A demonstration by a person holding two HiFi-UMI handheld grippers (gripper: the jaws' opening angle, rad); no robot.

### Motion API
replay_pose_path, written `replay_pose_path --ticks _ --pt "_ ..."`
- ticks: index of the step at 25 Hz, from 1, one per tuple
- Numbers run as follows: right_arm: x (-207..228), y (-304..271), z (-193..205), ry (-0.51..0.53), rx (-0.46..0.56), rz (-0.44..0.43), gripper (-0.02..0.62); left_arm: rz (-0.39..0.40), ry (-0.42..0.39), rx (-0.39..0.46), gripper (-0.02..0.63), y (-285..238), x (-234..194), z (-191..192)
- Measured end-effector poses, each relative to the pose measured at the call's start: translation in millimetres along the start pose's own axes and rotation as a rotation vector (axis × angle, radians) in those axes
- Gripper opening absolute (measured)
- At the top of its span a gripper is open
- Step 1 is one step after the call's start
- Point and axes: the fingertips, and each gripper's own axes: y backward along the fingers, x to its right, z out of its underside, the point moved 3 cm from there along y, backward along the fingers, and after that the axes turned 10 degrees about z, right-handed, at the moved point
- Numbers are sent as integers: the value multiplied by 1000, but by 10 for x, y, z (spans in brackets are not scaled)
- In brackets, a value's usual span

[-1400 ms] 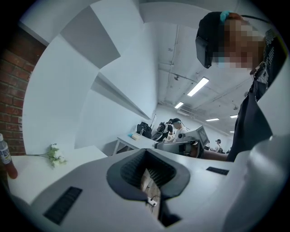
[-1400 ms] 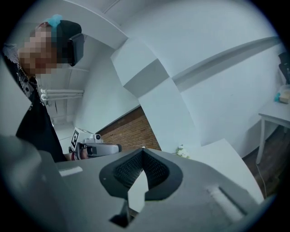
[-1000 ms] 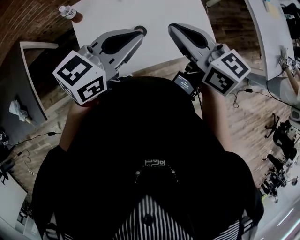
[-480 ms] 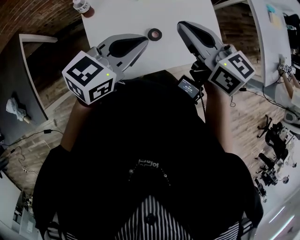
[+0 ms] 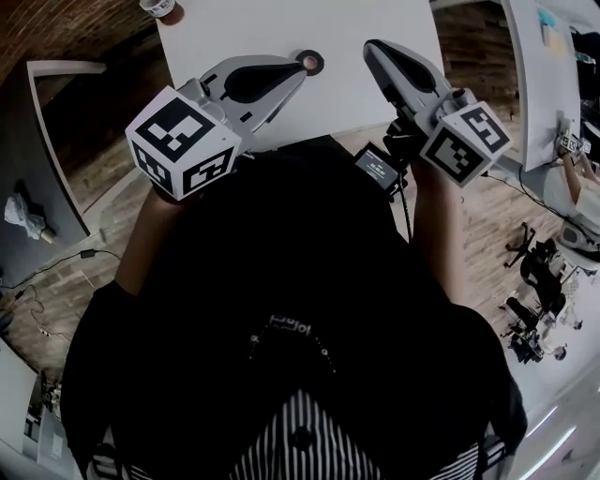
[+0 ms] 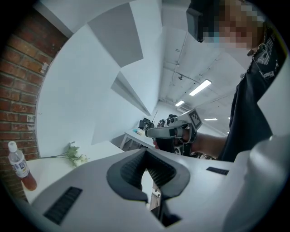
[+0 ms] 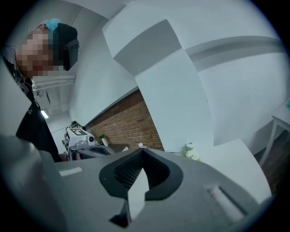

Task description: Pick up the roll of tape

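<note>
Table [image 5: 244,28] bare rnd tape roll [image 5: 308,62]; bottle [image 5: 161,7] at far-L corner, well apart; approach open

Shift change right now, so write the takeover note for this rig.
Left gripper: shut, empty, over the near part of the table.
Right gripper: shut, empty, also over the table.
Tape: lies flat on the table, just past the left gripper's tip in the head view. Neither gripper view shows it.
Done: nothing gripped yet.
Left: open a gripper, bring it down around the tape, close and lift.
</note>
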Motion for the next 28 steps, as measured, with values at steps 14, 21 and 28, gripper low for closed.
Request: replay_pose_path --ticks 14,21,28 --pt "242 -316 36 52 -77 -54 5 -55 63 -18 4 -36 -177 63" --pt "361 -390 154 25 -102 -62 5 -61 94 -27 5 -140 -185 129" --pt "468 -449 239 10 -123 -66 5 -76 122 -38 5 -194 -211 182"
